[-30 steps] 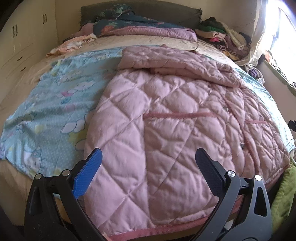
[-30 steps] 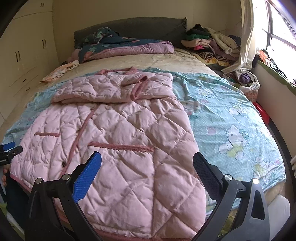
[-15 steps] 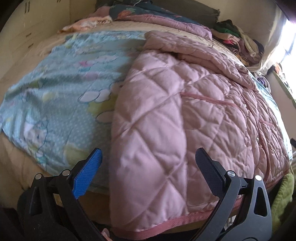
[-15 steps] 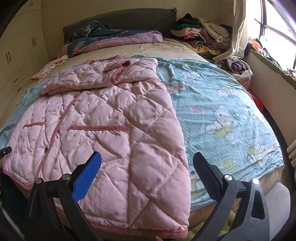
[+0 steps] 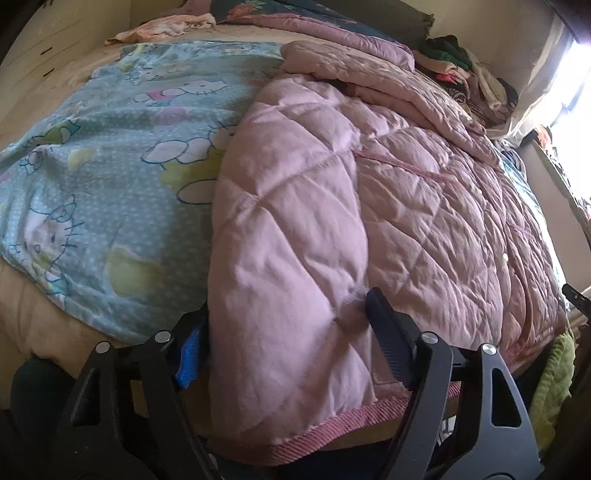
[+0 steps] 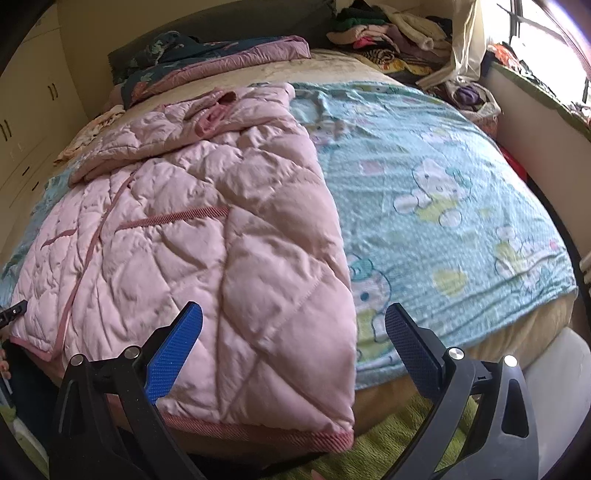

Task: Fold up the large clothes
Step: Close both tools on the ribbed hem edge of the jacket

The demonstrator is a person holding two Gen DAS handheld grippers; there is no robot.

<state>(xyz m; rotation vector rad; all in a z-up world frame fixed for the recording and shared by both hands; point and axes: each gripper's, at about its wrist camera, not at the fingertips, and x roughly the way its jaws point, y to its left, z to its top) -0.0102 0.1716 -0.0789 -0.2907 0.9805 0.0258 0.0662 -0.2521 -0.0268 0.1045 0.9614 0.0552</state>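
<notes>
A pink quilted jacket [image 5: 369,192] lies spread on the bed, sleeves folded across its top, hem at the near edge. My left gripper [image 5: 284,325] straddles the jacket's near left hem corner; its jaws press into the padding from both sides, with the blue pad [image 5: 190,350] half hidden behind the fabric. In the right wrist view the jacket [image 6: 207,229] fills the left half. My right gripper [image 6: 291,339] is open, its fingers either side of the near right hem corner, just above it and apart from it.
A blue cartoon-print blanket [image 6: 436,192] covers the bed. Folded quilts [image 6: 221,59] and a clothes pile [image 6: 388,33] lie at the head. A green rug [image 6: 388,435] lies below the bed edge. Cupboards [image 6: 33,110] stand on the left, a window [image 6: 546,48] on the right.
Both grippers have come down and forward to the jacket's near hem. The left one has narrowed onto the left corner; the right one stays open over the right corner.
</notes>
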